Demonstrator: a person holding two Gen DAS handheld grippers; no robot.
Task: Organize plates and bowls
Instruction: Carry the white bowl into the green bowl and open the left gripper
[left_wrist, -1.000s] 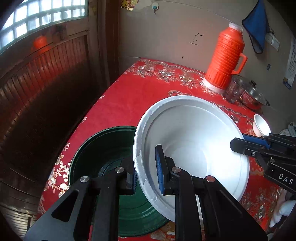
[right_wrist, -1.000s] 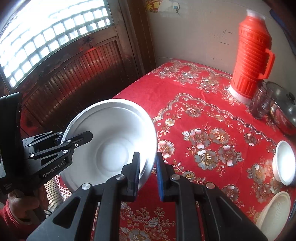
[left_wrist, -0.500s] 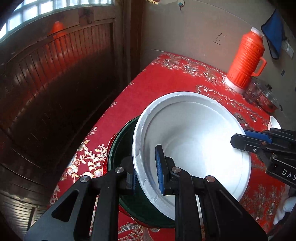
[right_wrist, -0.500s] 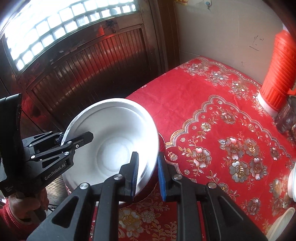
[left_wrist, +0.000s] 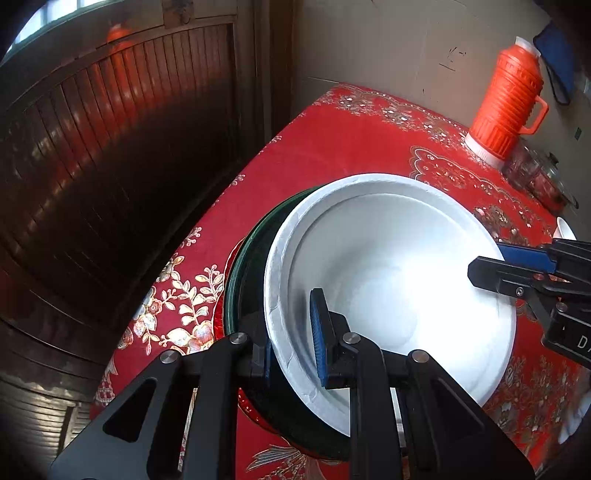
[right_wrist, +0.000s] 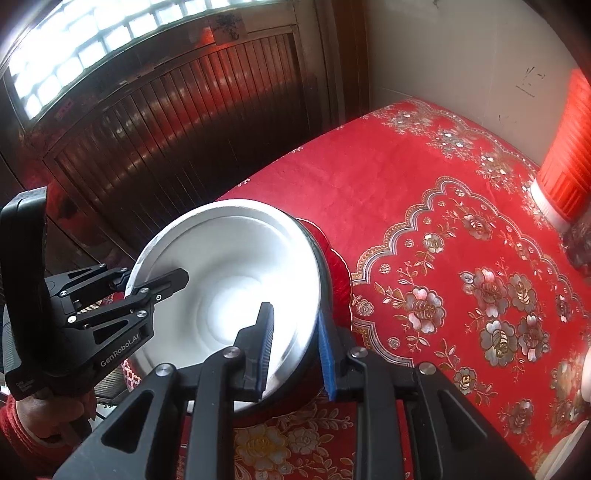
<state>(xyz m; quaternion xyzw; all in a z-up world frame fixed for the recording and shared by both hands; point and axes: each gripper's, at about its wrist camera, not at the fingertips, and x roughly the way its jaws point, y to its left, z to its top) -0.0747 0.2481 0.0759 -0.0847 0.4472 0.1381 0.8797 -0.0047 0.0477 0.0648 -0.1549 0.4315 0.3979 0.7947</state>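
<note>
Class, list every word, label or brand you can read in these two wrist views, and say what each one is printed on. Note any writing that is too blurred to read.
"GenRobot.AI": on the body of the left gripper, seen in the right wrist view.
"D": first letter of a cut-off label on the right gripper, at the left wrist view's edge.
Small white print lower on the left gripper's body: too small to read.
Dark scribbles on the wall: not legible as words.
</note>
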